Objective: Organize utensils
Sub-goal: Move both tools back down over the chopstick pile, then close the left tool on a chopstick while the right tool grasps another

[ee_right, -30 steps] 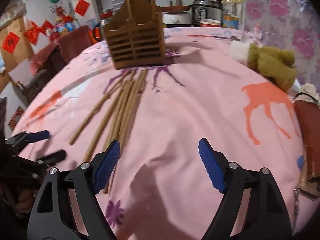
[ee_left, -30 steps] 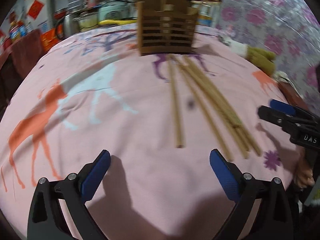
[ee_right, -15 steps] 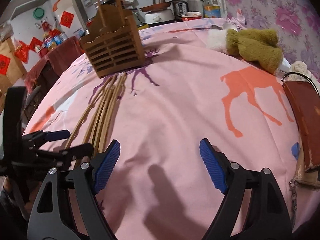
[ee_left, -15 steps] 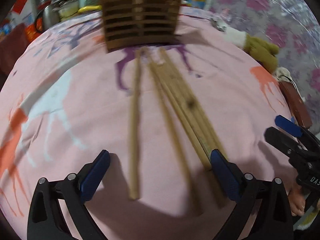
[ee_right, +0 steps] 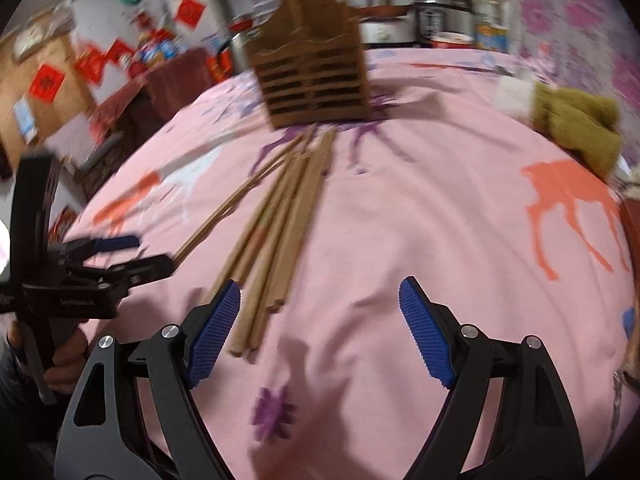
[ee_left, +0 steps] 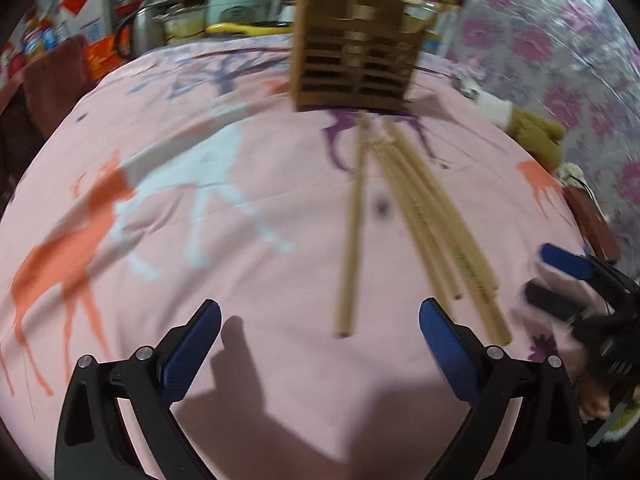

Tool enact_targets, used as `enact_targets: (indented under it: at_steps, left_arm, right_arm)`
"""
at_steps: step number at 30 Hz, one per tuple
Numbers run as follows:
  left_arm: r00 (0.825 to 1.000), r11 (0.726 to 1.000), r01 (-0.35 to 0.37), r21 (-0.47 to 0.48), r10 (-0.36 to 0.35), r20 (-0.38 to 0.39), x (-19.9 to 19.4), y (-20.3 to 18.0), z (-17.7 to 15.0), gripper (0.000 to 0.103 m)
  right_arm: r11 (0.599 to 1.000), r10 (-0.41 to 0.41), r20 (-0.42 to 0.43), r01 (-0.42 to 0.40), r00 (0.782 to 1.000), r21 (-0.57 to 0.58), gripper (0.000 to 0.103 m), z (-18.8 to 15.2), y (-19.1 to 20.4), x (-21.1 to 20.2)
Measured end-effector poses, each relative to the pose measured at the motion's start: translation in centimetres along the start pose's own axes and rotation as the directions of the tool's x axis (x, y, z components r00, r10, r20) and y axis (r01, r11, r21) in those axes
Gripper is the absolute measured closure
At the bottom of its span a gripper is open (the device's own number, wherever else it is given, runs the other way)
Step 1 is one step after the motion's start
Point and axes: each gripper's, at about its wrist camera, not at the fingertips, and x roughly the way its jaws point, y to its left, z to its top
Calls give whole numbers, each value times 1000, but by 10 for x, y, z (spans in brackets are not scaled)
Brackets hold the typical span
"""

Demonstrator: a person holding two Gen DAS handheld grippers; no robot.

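A pink tablecloth printed with orange, white and purple deer covers the table; on it, toward the far side, stands a slatted wooden utensil holder, upright, with a peaked back wall. A spread of wooden chopsticks lies flat on the cloth in front of the holder, their far ends close together near its base and their near ends fanned out; one chopstick lies a little apart from the rest on the left in the left wrist view; the blur makes the exact count uncertain. The left gripper hangs above the cloth with its blue-padded jaws wide apart and nothing between them but bare cloth; the near tip of the lone chopstick lies just ahead of that gap. The right gripper also has its jaws wide apart, gripping nothing; the near ends of the bundle lie just beside its left pad. A yellow-green and white knitted item lies at the right edge of the table; jars and a rice cooker stand behind.
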Motion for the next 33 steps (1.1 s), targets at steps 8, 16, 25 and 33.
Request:
enact_targets:
  at_steps: [8, 16, 25, 33]
  left_arm:
    - [999, 999, -40, 4, 40, -15, 4, 4, -11, 6]
    - [999, 1000, -18, 1, 18, 38, -6, 10, -14, 12]
    - [999, 999, 3, 34, -4, 34, 4, 0, -11, 47]
    - [998, 999, -4, 36, 2, 58, 0, -2, -17, 97]
  right_arm:
    - [967, -200, 17, 195, 980, 167, 34, 12, -49, -8]
    - [986, -143, 150, 128, 978, 109, 34, -1, -38, -30]
    - [981, -87, 131, 62, 987, 186, 34, -1, -51, -20]
    - [982, -74, 135, 49, 988, 185, 34, -3, -50, -20]
